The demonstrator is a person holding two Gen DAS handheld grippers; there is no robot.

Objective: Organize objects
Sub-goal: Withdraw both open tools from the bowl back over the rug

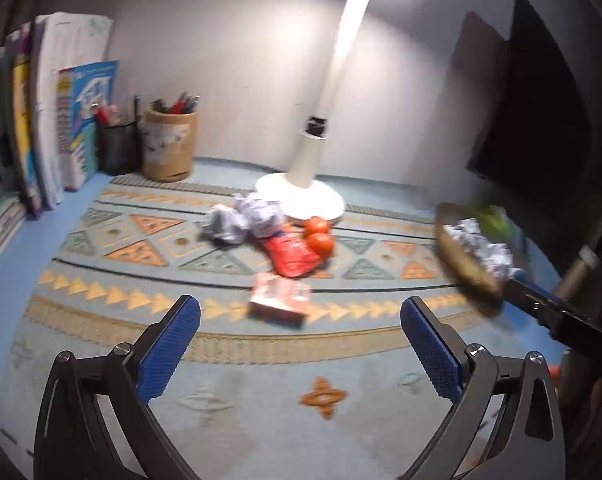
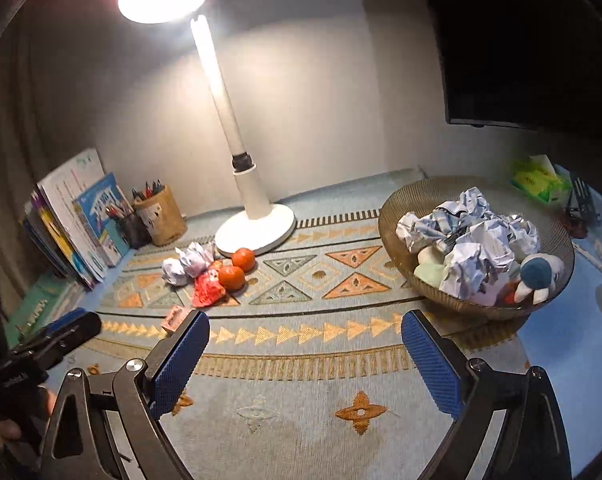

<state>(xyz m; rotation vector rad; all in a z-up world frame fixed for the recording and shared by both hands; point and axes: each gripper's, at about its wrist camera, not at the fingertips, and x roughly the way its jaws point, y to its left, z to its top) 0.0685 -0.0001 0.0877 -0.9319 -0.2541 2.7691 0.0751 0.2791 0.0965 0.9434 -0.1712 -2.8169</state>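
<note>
Now both my claws hang wide open and empty over the patterned worktop (image 2: 301,392). A small pink box (image 1: 280,298) lies straight ahead of my left claw (image 1: 301,340), just beyond its tips, long side across my reach. From my right claw (image 2: 305,354) the box (image 2: 176,317) sits off to the left, so the left is nearer. A bowl (image 2: 477,308) of crumpled paper stands far right.
</note>
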